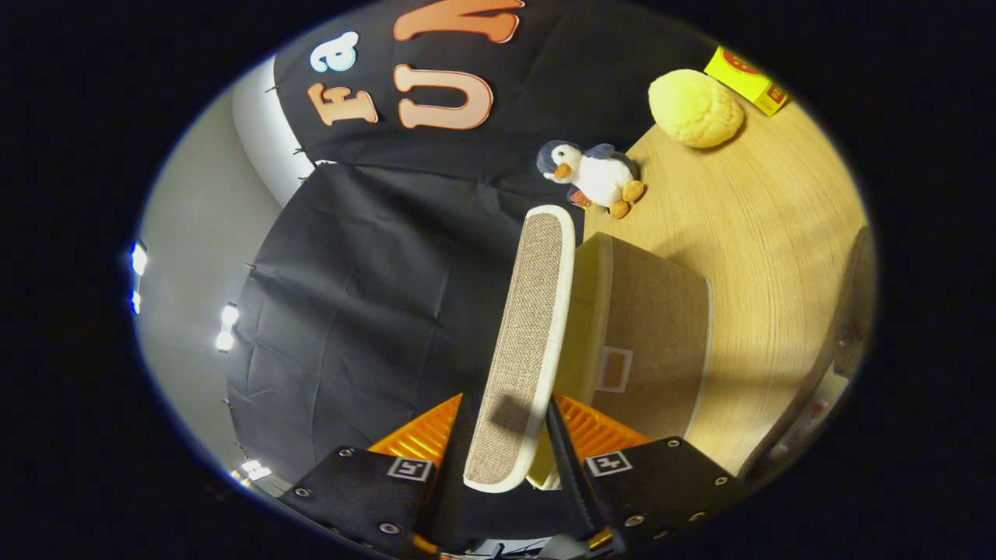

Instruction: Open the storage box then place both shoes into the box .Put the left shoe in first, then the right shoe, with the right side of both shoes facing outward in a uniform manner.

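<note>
In the gripper view, your gripper is rolled strongly to one side, so the desk appears as a wall beside the fingers and the booth's black cloth lies on the other side. The two black fingers stand at a narrow gap, and the lid of the box sits between them. Both fingers appear to press on the near end of the lid, one on each face. The orange parts of the gripper show behind the fingers on both sides.

The lid is a long flat panel of brown woven cloth with a white rim. It is lifted away from the box and reaches forward from the fingers. Its far end points toward the penguin. The box is on the desk just beside the lid, on the desk side of it. It is covered in the same brown cloth, with a pale edge and a small framed tag on the face toward you. You cannot see inside the box from here.

Around it, a plush penguin lies on the desk beyond the lid's far end, near the cloth. Further away there is a round yellow plush, and just behind it a yellow carton. All three are well apart from the box. A dark blurred object is at the far side of the desk; I cannot tell what it is. Bright lamps shine beyond the cloth.
</note>
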`<state>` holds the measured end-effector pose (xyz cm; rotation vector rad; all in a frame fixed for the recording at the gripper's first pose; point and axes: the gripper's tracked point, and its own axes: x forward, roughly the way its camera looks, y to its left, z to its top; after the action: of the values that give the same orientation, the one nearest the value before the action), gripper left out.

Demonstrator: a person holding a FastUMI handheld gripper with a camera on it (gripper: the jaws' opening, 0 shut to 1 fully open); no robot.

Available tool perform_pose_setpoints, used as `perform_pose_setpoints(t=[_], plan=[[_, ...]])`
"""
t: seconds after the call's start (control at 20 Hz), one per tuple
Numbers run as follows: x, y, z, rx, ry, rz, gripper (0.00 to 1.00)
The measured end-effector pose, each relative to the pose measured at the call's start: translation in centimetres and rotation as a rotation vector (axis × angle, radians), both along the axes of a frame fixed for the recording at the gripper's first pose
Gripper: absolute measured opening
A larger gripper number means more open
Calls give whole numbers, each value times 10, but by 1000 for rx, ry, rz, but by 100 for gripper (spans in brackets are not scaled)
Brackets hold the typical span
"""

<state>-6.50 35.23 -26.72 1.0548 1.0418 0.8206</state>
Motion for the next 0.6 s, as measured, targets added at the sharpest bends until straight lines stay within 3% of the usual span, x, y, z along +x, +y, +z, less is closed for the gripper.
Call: perform_pose_setpoints(t=[0.2,0.4,0.6], plan=[[6,18,40,64,-31,1,33],[11,47,59,37,-45,33,27],[10,74,87,21,-106,61,26]])
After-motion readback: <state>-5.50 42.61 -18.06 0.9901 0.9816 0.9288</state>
